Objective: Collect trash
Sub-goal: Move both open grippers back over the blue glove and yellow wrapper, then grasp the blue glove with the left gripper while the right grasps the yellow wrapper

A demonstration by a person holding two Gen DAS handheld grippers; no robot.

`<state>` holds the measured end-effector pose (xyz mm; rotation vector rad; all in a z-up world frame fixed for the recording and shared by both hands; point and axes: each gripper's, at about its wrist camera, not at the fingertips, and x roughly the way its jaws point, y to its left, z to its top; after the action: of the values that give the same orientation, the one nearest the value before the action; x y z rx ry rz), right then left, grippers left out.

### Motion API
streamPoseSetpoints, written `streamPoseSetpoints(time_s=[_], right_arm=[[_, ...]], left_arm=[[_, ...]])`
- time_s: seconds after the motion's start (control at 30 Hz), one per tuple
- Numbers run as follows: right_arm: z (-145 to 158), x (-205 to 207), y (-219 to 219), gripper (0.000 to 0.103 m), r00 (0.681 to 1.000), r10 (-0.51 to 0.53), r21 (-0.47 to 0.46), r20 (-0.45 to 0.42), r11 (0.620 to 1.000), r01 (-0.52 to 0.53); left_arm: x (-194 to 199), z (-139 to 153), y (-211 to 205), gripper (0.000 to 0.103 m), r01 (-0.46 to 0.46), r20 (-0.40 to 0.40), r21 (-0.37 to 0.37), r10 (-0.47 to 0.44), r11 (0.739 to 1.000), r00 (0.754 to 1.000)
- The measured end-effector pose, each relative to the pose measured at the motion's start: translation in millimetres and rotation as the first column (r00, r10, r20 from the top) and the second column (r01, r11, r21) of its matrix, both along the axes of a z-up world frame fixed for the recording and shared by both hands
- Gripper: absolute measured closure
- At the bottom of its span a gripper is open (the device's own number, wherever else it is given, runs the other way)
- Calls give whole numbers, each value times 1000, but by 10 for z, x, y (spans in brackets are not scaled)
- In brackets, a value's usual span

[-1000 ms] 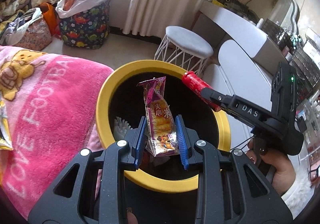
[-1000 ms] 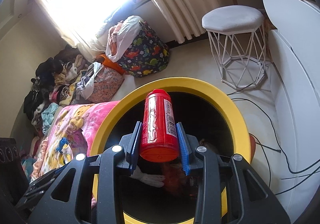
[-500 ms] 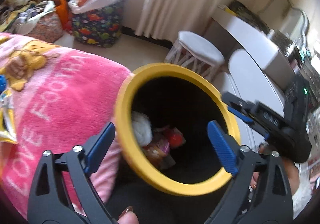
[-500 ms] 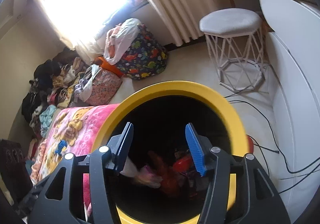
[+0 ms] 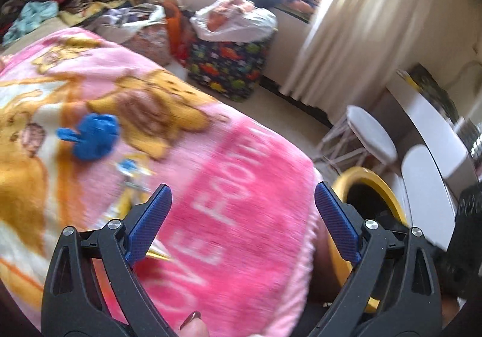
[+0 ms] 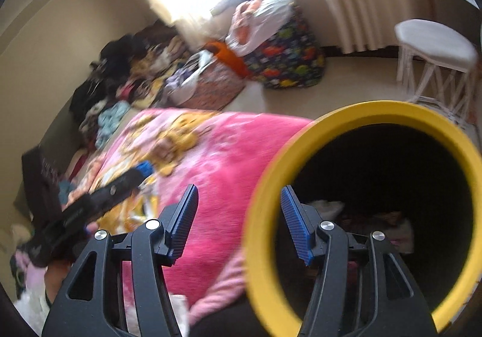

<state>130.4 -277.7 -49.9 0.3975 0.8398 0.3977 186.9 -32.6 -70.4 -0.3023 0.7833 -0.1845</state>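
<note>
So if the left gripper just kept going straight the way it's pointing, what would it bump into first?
Most likely the pink blanket: the left gripper stands open and empty, angled down at it. Blur makes depth uncertain, but nothing shows between the two. The yellow bin sits off to the right.

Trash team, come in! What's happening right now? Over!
Left gripper open, empty, over pink blanket. Right gripper open, empty, at yellow bin rim. Blue scrap and wrappers on blanket, nothing in the way.
</note>
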Motion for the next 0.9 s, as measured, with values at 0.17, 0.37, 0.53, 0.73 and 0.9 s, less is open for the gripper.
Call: streamPoseSetpoints(time_s=[0.17, 0.37, 0.53, 0.73, 0.9], right_arm=[[-21, 166, 549, 48, 993, 112, -12, -23, 994, -113], [-109, 270, 1105, 47, 972, 228, -34, -53, 973, -230], [-199, 348, 1533, 46, 953, 295, -56, -71, 952, -299], [-364, 502, 1936, 45, 935, 335, -40, -114, 939, -341], [-575, 640, 2153, 44, 926, 338, -36, -167, 937, -349]], left_arm=[[110, 4, 447, 16, -77, 6, 2, 77, 997, 997], [212, -70, 824, 16, -132, -3, 21, 132, 991, 991], [318, -196, 1116, 16, -164, -27, 27, 165, 986, 986], [470, -354, 1377, 28, -201, -65, 33, 202, 979, 977], [597, -519, 1518, 40, -212, -114, -12, 210, 977, 971]])
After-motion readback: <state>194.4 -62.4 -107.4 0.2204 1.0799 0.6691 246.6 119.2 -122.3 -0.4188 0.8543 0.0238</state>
